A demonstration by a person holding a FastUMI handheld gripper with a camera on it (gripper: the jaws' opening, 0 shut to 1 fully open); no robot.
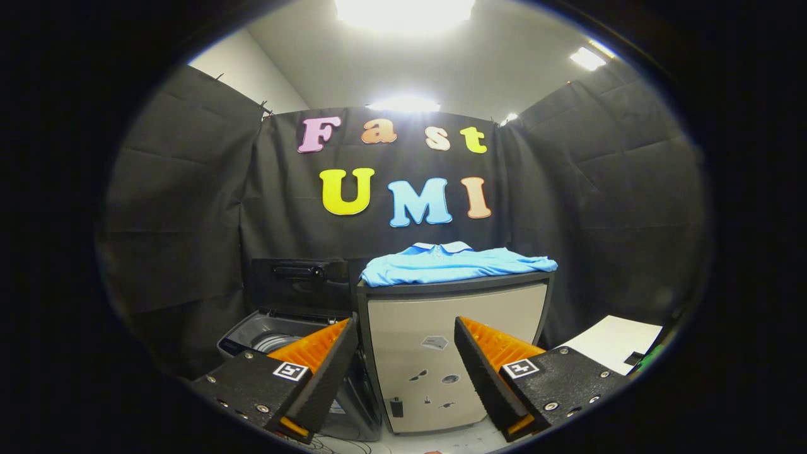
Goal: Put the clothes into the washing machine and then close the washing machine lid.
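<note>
One shirt (455,263) atop cabinet (454,353), tongs (403,353) apart, washer (284,334) seemingly open

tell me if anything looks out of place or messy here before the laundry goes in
Nothing looks damaged or spilled. The blue shirt lies loosely spread on top of the cabinet, not yet in the washing machine beside it, whose lid stands open. The claw is open and holds nothing, with the cabinet ahead of it.

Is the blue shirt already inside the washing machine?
No, the blue shirt lies on the cabinet beside the open washing machine.
</note>
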